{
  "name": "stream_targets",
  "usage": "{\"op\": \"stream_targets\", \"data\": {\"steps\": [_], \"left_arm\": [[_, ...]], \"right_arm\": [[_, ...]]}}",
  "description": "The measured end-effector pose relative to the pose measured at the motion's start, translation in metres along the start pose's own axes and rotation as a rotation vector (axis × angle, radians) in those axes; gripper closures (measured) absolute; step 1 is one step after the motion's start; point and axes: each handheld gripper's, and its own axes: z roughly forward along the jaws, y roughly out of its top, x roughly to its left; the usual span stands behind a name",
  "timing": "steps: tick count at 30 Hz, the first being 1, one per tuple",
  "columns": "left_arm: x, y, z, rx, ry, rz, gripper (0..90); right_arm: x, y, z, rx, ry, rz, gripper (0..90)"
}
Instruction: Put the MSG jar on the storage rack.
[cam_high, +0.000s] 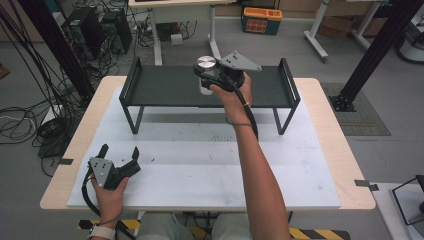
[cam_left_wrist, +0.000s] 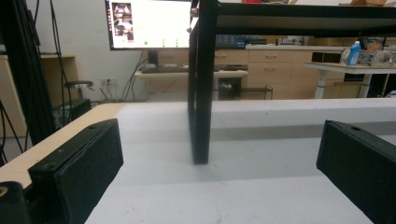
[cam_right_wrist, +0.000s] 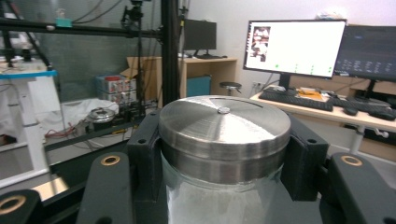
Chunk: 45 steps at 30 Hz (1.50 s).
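Observation:
A clear jar (cam_right_wrist: 219, 196) with a round silver metal lid (cam_high: 206, 62) is held over the black metal shelf (cam_high: 165, 85) that stands at the back of the table. My right gripper (cam_high: 209, 75) is shut on the jar, with its black pads (cam_right_wrist: 144, 154) pressing both sides just below the lid (cam_right_wrist: 224, 123). My left gripper (cam_high: 119, 151) rests open near the table's front left corner, with nothing between its pads (cam_left_wrist: 77, 170). It points at the shelf's black leg (cam_left_wrist: 201, 93).
A white mat (cam_high: 210, 165) covers the wooden table top. The shelf (cam_left_wrist: 303, 18) spans the mat's back edge on thin legs. Beyond the table are cables, black frame posts, desks and lit monitors (cam_right_wrist: 294, 46).

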Motion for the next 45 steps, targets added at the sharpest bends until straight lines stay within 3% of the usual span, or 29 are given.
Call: {"op": "stream_targets", "data": {"steps": [6,9,24,38,45], "left_arm": [[-0.001,0.000,0.000,0.001,0.004,0.002,1.1],[-0.001,0.000,0.000,0.001,0.005,0.003,1.5],[-0.001,0.000,0.000,0.001,0.006,0.003,2.1],[-0.001,0.000,0.000,0.000,0.007,0.005,2.1],[-0.001,0.000,0.000,-0.001,0.007,0.005,2.1]], "right_arm": [[-0.006,-0.006,0.013,0.022,-0.044,0.004,41.8],[-0.009,-0.012,0.019,0.004,-0.061,0.022,41.8],[-0.008,-0.024,0.045,0.021,-0.129,0.034,41.9],[-0.010,-0.028,0.051,0.060,-0.149,0.021,41.8],[-0.012,-0.031,0.051,0.052,-0.145,0.032,41.8]]}}
